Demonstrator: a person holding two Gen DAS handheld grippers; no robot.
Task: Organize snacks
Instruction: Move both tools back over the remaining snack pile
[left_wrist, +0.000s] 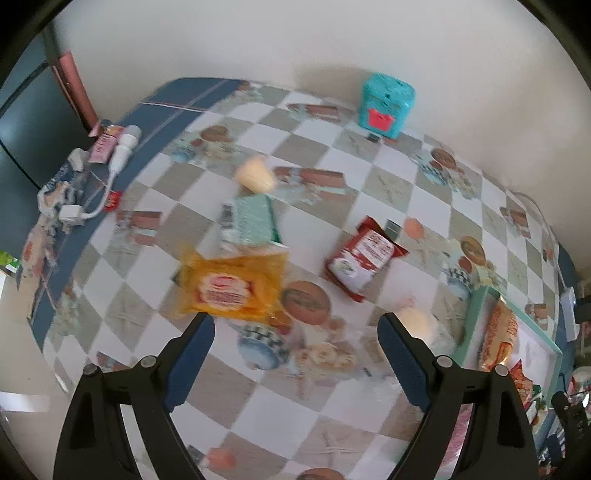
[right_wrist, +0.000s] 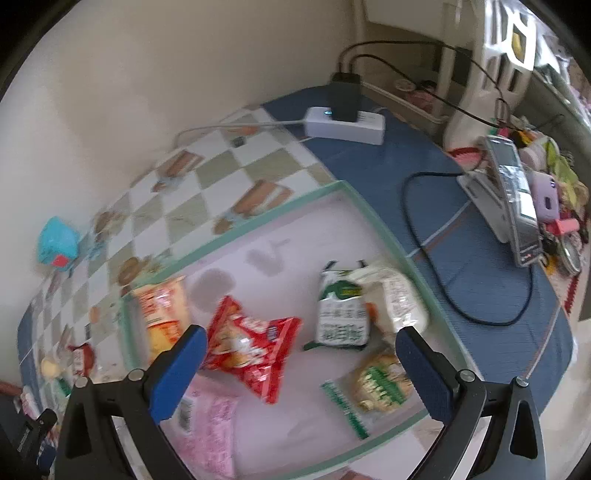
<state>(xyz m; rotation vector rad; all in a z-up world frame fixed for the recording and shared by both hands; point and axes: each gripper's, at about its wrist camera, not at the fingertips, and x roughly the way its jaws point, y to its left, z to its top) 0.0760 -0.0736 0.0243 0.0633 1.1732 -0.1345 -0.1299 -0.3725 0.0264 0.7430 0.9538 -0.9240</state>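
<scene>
Snacks in crinkly packets: yellow packet (left_wrist: 231, 290), red packet (left_wrist: 364, 254), both flat.

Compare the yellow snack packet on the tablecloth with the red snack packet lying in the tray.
The yellow packet lies out on the checked tablecloth, not yet sorted; the red packet already lies inside the green-rimmed tray. The yellow packet partly covers a green box; the red packet lies flat on the tray floor. Both are sealed packets, untouched by either gripper.

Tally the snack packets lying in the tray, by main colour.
Seen from the right wrist, in the shallow green-rimmed tray:
Red crinkly packet: 1
Orange packet: 1
Pink packet: 1
White-and-green packets: 3
Total: 6
</scene>
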